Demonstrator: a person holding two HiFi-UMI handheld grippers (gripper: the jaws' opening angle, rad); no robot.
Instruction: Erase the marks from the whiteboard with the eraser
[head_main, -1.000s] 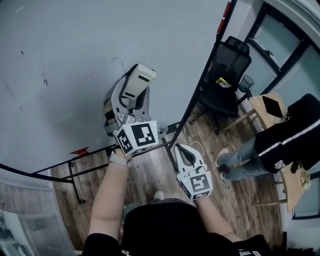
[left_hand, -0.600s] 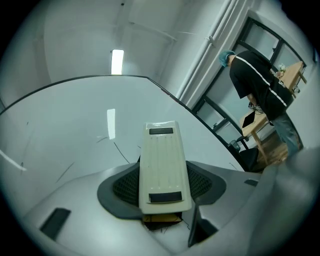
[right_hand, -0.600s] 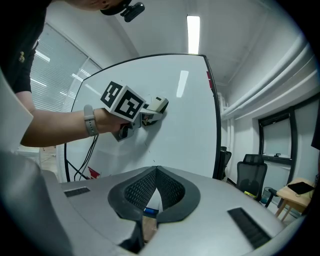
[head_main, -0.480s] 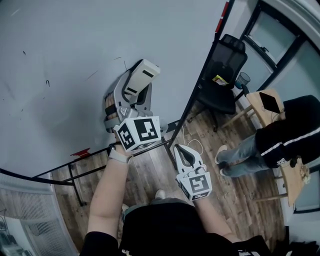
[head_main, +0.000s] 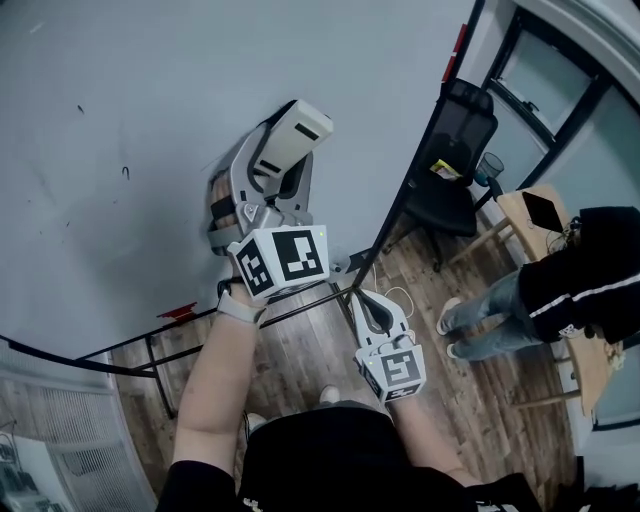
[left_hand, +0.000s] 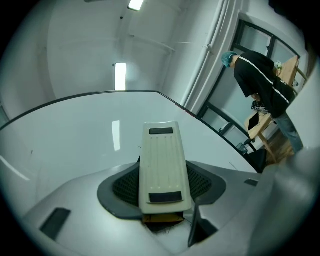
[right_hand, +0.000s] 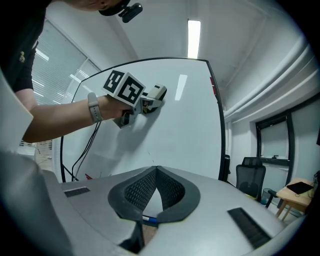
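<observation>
eraser (left_hand: 161, 160) clamped in left hand-held gripper (head_main: 268, 188), its underside hidden, right hand-held gripper (right_hand: 156, 169) closed, empty

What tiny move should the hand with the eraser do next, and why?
Probably slide the eraser, clamped in the left gripper, leftward across the whiteboard toward the small dark mark. That mark and a fainter one above it are unwiped, and the eraser sits well to their right.

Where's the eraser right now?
Head view, centre-left: the eraser is clamped in the left gripper's jaws, up at the whiteboard, left of its black side frame.
</observation>
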